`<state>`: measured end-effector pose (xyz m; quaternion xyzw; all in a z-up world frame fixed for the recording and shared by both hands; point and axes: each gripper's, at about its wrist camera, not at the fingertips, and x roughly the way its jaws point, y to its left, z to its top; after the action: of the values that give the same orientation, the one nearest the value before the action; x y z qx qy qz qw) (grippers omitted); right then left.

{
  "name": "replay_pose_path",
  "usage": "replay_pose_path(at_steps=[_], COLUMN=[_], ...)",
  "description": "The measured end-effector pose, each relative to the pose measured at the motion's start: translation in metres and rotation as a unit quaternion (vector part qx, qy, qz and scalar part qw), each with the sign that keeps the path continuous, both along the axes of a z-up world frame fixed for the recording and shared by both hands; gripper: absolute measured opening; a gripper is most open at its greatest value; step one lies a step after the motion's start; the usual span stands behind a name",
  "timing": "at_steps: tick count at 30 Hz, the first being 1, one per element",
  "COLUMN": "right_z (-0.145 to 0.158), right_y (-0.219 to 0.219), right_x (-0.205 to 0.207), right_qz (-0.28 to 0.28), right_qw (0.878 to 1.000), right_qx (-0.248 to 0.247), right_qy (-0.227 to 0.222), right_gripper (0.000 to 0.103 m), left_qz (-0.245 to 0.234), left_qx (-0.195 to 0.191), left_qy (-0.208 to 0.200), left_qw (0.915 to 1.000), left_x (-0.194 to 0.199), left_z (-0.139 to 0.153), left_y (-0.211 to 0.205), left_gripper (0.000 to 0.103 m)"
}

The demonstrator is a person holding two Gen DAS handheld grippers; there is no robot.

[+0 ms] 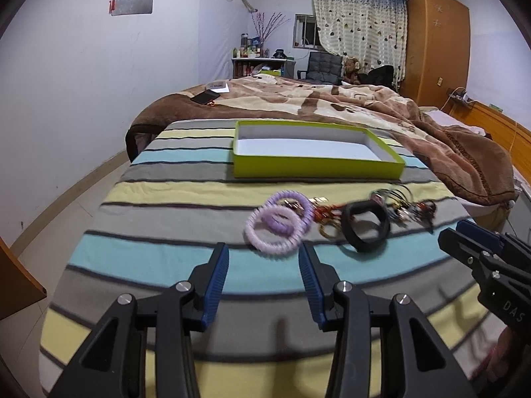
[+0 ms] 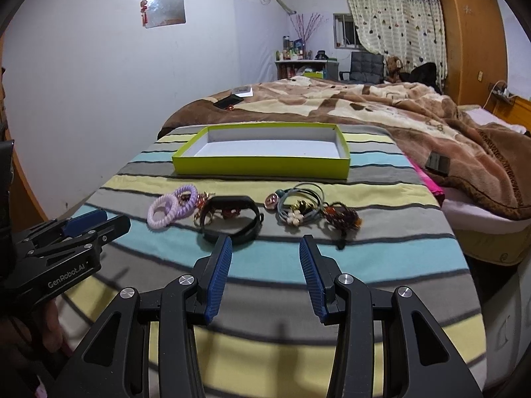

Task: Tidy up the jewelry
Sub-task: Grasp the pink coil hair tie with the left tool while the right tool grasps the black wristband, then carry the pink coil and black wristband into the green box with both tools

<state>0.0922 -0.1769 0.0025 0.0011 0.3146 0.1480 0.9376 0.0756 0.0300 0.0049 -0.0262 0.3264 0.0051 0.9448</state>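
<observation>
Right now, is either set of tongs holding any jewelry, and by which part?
Nothing is held. The left tongs and right tongs are both open, short of the purple coil bands and black bracelet.

White lettering "GenRobot.AI" runs along the black side of the left tool, seen from the right wrist view. In the left wrist view the right tool bears the letters "DAS" on its black body. No other text is legible.
</observation>
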Motion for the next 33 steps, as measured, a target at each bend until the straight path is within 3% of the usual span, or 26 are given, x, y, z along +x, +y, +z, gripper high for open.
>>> replay_pose_path(at_steps=[10,15,20,22,27,33], right_z=[-0.017,-0.030,-0.031,-0.032,-0.032,-0.030], right_y=[0.013,0.017,0.020,0.021,0.026,0.023], right_x=[0.054,0.071,0.080,0.084,0.089,0.086], right_qz=[0.012,0.013,0.012,0.014,0.017,0.016], right_qw=[0.996,0.991,0.990,0.989,0.988,0.989], right_qx=[0.033,0.036,0.040,0.044,0.037,0.040], right_qy=[0.082,0.125,0.136,0.144,0.150,0.144], right_gripper=[0.043,0.036,0.028,0.023,0.014,0.010], left_qz=[-0.009,-0.013,-0.012,-0.009,-0.004,-0.002], left_qx=[-0.008,-0.013,-0.018,-0.012,0.013,0.009], left_qy=[0.053,0.086,0.106,0.112,0.115,0.111], left_qw=[0.9985,0.9961,0.9941,0.9936,0.9933,0.9938], left_x=[0.042,0.055,0.064,0.067,0.069,0.067], left_z=[-0.011,-0.021,-0.027,-0.029,-0.028,-0.027], left_y=[0.010,0.010,0.014,0.012,0.009,0.012], left_gripper=[0.046,0.046,0.046,0.043,0.018,0.010])
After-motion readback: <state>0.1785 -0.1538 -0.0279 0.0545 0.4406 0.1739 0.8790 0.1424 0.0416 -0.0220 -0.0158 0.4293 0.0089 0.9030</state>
